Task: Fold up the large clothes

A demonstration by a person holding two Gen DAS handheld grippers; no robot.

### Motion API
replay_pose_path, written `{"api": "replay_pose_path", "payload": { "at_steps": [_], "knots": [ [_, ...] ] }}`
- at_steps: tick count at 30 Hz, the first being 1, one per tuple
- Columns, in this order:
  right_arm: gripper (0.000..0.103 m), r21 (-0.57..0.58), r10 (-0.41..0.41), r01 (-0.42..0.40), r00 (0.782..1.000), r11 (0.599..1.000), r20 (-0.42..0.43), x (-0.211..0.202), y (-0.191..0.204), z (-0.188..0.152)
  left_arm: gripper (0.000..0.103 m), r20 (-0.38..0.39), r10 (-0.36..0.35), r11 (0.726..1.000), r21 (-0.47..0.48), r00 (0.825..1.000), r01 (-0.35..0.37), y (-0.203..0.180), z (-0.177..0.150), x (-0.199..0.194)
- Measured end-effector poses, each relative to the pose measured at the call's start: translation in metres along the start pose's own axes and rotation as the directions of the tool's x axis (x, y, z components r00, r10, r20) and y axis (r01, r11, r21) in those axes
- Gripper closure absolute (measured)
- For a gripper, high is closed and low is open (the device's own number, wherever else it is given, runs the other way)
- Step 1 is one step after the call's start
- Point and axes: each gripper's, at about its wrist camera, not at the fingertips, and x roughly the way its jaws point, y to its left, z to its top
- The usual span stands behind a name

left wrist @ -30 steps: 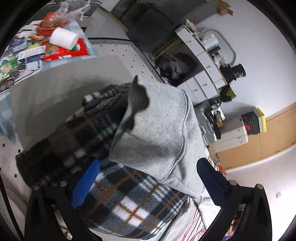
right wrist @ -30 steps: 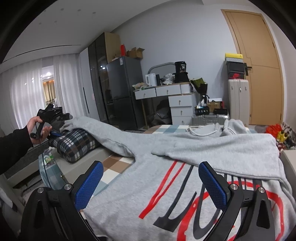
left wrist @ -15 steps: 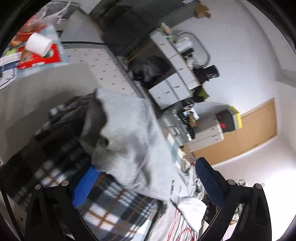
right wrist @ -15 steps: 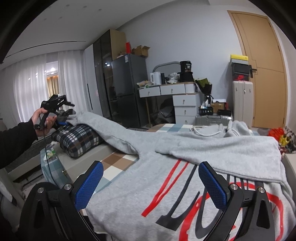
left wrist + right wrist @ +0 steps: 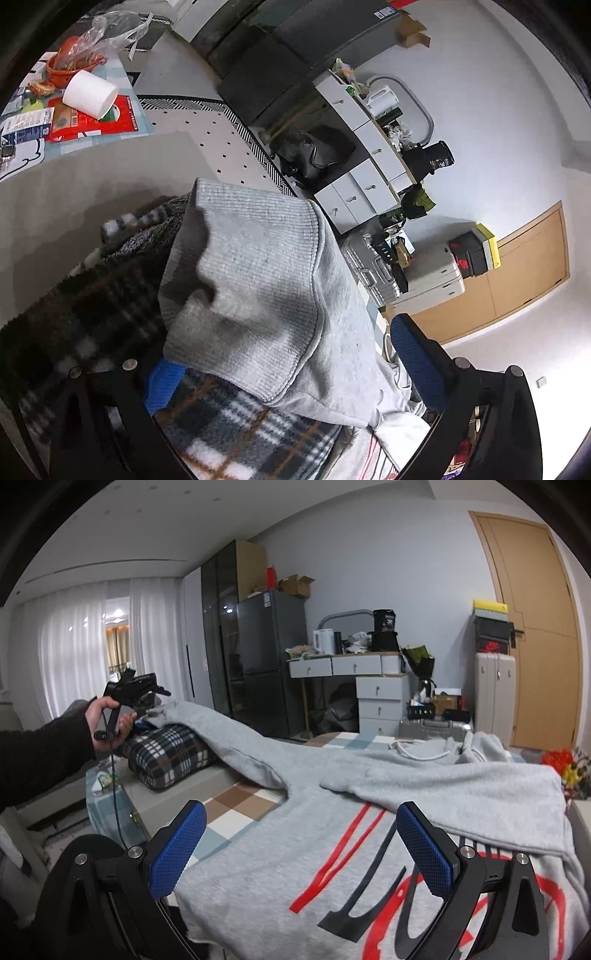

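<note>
A grey hoodie (image 5: 369, 878) with a red and black print lies spread on the bed. One sleeve (image 5: 443, 794) is folded across its chest. The other sleeve (image 5: 236, 746) runs left over a plaid pillow (image 5: 170, 757). Its ribbed cuff (image 5: 251, 280) rests on the plaid pillow (image 5: 240, 435), between the wide-apart fingers of my left gripper (image 5: 288, 373), which is open. A hand holds that left gripper (image 5: 136, 690) just above the cuff. My right gripper (image 5: 301, 812) hovers open over the hoodie's lower front, holding nothing.
A low side table (image 5: 122, 122) beyond the pillow carries a toilet roll (image 5: 90, 94), a red basket and packets. The bed has a checked sheet (image 5: 236, 805). A fridge (image 5: 269, 661), a drawer desk (image 5: 369, 686), a suitcase (image 5: 495, 698) and a door (image 5: 535, 627) line the far wall.
The left gripper tilted away and swung back over the cuff, staying open. The cuff still rests on the pillow. The right gripper has barely moved.
</note>
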Motion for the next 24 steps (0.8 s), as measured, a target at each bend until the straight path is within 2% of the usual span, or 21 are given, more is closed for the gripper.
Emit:
{"api": "replay_pose_path", "payload": {
  "at_steps": [1,3,5,6,10,15,19,24],
  "knots": [
    [0.0,-0.007,0.0,0.0,1.0,1.0,-0.004,0.001,0.001,0.0,0.005,0.0,-0.007,1.0,-0.008,1.0,0.007,0.0,-0.001,0.0],
    [0.0,-0.024,-0.001,0.001,1.0,1.0,-0.011,0.003,0.005,-0.002,0.024,0.008,0.011,1.0,-0.016,1.0,-0.011,-0.001,0.002,-0.002],
    [0.0,-0.039,0.0,-0.001,1.0,0.999,-0.014,0.004,0.008,-0.002,0.07,0.009,0.056,0.998,-0.012,0.998,-0.056,0.003,0.004,-0.003],
    [0.0,-0.046,0.0,-0.001,1.0,0.999,-0.014,0.004,0.009,-0.003,0.089,0.011,0.077,0.997,-0.011,0.997,-0.076,0.005,0.005,-0.003],
    [0.0,-0.065,0.019,-0.019,1.0,0.998,-0.01,0.002,0.015,-0.004,0.092,0.039,0.06,0.998,-0.013,0.997,-0.06,0.009,0.006,-0.008],
    [0.0,-0.071,0.014,-0.015,1.0,0.997,-0.01,0.003,0.015,-0.004,0.095,0.12,0.067,0.997,0.037,0.991,-0.072,-0.012,0.006,-0.019],
    [0.0,-0.011,0.012,-0.012,1.0,1.0,-0.011,0.003,0.004,-0.002,0.096,0.168,0.054,0.986,0.147,0.984,-0.079,-0.056,0.016,-0.021],
    [0.0,0.075,0.019,-0.018,1.0,0.997,-0.017,0.002,-0.012,0.001,0.097,0.162,-0.014,0.966,0.256,0.987,-0.029,-0.13,0.019,-0.01]
  ]
}}
